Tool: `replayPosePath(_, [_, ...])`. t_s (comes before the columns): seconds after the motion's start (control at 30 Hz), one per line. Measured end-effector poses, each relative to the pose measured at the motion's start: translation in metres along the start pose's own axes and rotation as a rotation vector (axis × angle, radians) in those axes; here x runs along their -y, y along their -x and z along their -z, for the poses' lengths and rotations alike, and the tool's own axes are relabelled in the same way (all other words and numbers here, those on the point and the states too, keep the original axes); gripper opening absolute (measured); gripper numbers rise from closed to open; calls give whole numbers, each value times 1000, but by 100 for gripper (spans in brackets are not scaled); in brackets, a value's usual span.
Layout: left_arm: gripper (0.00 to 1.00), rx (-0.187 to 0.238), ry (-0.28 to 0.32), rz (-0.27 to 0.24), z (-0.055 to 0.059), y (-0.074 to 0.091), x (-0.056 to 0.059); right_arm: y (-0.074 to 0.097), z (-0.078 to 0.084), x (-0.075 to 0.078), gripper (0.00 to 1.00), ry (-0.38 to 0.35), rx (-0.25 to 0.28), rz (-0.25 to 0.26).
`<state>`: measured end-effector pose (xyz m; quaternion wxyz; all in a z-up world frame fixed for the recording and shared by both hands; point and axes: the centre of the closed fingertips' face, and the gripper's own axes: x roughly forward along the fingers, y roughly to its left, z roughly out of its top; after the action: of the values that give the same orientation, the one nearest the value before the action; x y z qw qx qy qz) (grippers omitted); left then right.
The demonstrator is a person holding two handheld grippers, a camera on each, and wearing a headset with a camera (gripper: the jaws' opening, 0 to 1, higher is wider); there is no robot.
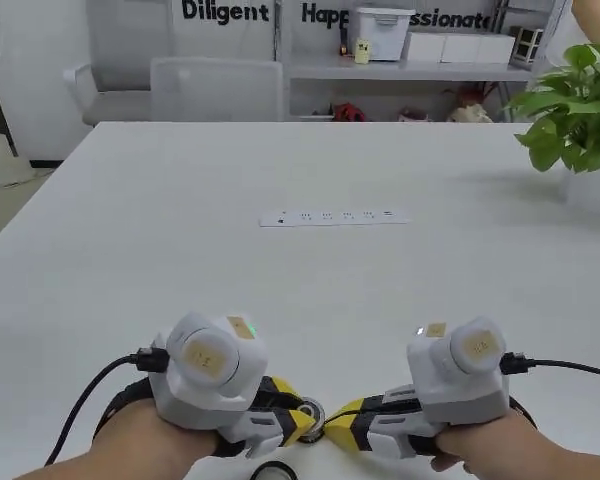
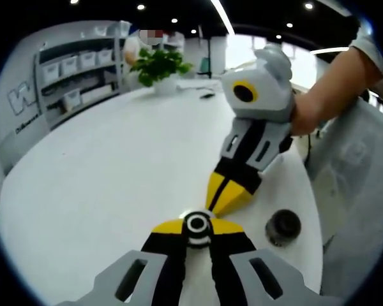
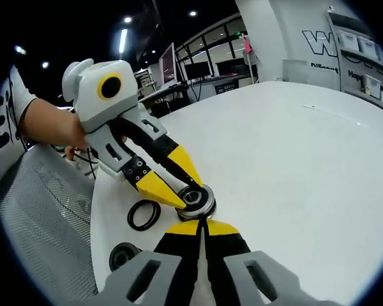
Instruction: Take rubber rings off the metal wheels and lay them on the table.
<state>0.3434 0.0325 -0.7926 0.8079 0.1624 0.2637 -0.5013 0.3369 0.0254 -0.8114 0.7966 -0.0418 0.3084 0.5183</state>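
A metal wheel (image 2: 198,223) sits between the yellow tips of my left gripper (image 2: 198,231), which is shut on it just above the table's near edge. The same wheel (image 3: 198,199) shows a silver rim in the right gripper view, and it is also visible in the head view (image 1: 308,412). My right gripper (image 3: 203,224) is shut, its tips meeting at the wheel's rim with nothing visibly between them. In the head view the left gripper (image 1: 285,428) and the right gripper (image 1: 338,415) point at each other. A loose black rubber ring (image 3: 143,214) lies flat on the table beside them.
A second, darker wheel (image 3: 123,255) stands on the table near the front edge; it is the wheel (image 2: 282,226) to the right of the left jaws. A power strip (image 1: 335,216) lies mid-table and a potted plant (image 1: 578,110) stands far right. The white table (image 1: 300,300) is open beyond the grippers.
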Motion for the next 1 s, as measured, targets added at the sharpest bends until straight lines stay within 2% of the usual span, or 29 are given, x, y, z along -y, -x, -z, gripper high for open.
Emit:
replayPosePath(0.2, [14, 4, -6, -1, 0, 0, 0, 0, 0, 0, 0, -10, 0, 5])
replayPosePath(0.4, [14, -1, -13, -5, 0, -1, 0, 1, -2, 1, 0, -57, 23, 0])
replayPosePath(1.0, [13, -3, -19, -20, 1, 0, 1, 7, -7, 6, 0, -123, 66, 13])
